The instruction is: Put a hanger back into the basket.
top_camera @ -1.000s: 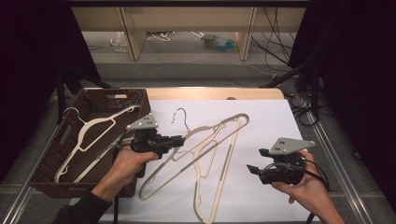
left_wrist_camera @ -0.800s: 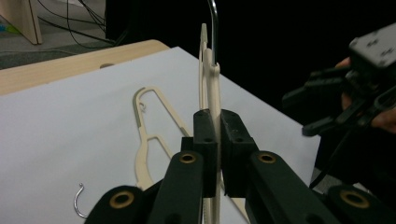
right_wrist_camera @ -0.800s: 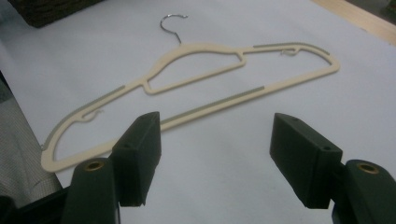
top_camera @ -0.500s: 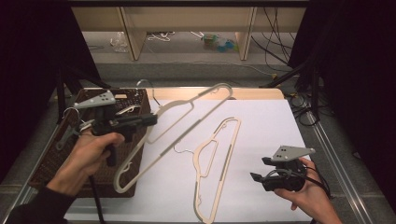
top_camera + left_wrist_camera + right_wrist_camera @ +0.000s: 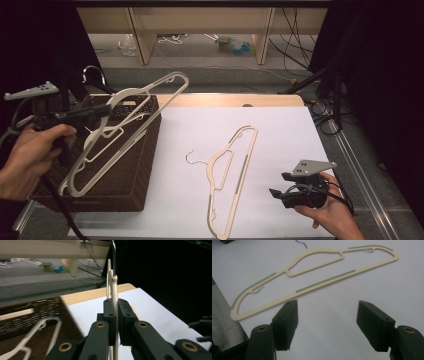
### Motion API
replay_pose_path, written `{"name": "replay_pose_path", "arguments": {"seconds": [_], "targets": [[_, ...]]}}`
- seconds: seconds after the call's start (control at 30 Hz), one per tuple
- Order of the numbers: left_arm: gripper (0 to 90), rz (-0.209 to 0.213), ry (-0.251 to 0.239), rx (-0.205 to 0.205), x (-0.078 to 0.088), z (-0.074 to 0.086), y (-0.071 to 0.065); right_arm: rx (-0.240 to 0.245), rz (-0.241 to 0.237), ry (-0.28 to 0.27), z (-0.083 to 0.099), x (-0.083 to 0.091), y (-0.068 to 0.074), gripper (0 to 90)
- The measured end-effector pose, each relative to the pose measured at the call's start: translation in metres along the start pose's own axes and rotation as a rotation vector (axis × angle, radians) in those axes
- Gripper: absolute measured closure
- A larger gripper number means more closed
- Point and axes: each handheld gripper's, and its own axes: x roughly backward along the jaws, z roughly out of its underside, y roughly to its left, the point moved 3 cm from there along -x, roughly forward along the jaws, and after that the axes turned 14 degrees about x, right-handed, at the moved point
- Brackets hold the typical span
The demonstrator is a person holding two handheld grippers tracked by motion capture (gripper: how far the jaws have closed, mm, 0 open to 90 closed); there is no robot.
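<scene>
My left gripper [image 5: 106,108] is shut on a cream hanger [image 5: 150,86] near its metal hook and holds it tilted in the air above the brown woven basket [image 5: 127,170]. In the left gripper view the jaws [image 5: 116,305] pinch the hanger's [image 5: 114,287] thin edge. A second cream hanger [image 5: 232,175] lies flat on the white table cover. My right gripper [image 5: 280,184] hovers at the front right of it, jaws open and empty. In the right gripper view that hanger [image 5: 319,285] lies just beyond the open gripper [image 5: 327,315].
A white hanger [image 5: 100,136] lies inside the basket, which stands at the table's left edge. White cover [image 5: 280,130] spans the table, with a wooden strip at its far edge. Cables and small items lie on the floor beyond.
My left gripper has carried the cream hanger up and to the left, from the table to above the basket. The right gripper has stayed nearly in place.
</scene>
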Motion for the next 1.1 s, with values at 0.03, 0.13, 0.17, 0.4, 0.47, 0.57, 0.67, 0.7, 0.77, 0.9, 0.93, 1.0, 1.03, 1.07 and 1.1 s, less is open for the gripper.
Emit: {"name": "replay_pose_path", "arguments": {"seconds": [0.03,0.13,0.17,0.4,0.47,0.57,0.67,0.7,0.77,0.9,0.93,1.0,1.03,1.07,1.1], "targets": [[86.0,-0.009,-0.006,0.009,0.002,-0.001,0.005,-0.004,-0.006,0.007,0.001,0.000,0.000,34.9],[86.0,-0.046,-0.028,0.026,0.012,-0.004,0.024,0.011,-0.001,0.003,0.003,-0.002,-0.001,34.9],[86.0,-0.060,-0.029,0.030,0.015,-0.004,0.029,0.012,-0.002,0.004,0.004,-0.002,-0.002,34.9],[86.0,-0.141,-0.047,0.046,0.031,-0.008,0.065,-0.019,0.003,0.006,0.006,-0.005,0.000,34.8],[86.0,-0.157,-0.046,0.047,0.035,-0.008,0.073,-0.008,0.005,0.002,0.006,-0.005,0.000,34.8],[86.0,-0.164,-0.031,0.049,0.038,-0.005,0.084,-0.009,-0.009,0.022,0.007,-0.004,-0.001,34.8],[86.0,-0.159,-0.009,0.048,0.039,0.000,0.092,-0.012,-0.008,0.017,0.008,-0.004,-0.001,34.8],[86.0,-0.163,-0.003,0.042,0.039,0.001,0.094,-0.013,-0.008,0.017,0.008,-0.004,-0.001,34.8],[86.0,-0.154,0.009,0.031,0.037,0.003,0.098,-0.017,-0.001,0.008,0.008,-0.006,-0.001,34.8],[86.0,-0.156,0.043,0.006,0.032,0.005,0.107,-0.020,-0.001,0.011,0.008,-0.007,0.000,34.8],[86.0,-0.158,0.056,0.000,0.030,0.005,0.109,-0.013,0.000,0.009,0.008,-0.007,-0.001,34.8],[86.0,-0.154,0.082,-0.008,0.025,0.006,0.113,-0.016,-0.001,0.010,0.008,-0.007,0.000,34.8],[85.9,-0.143,0.091,-0.004,0.023,0.007,0.115,-0.020,-0.002,0.011,0.008,-0.007,0.000,34.9],[86.0,-0.144,0.098,0.003,0.021,0.008,0.118,-0.018,0.000,0.011,0.008,-0.007,0.000,34.8],[86.0,-0.138,0.104,0.004,0.020,0.008,0.119,-0.022,0.000,0.013,0.009,-0.007,0.000,34.9]]}}
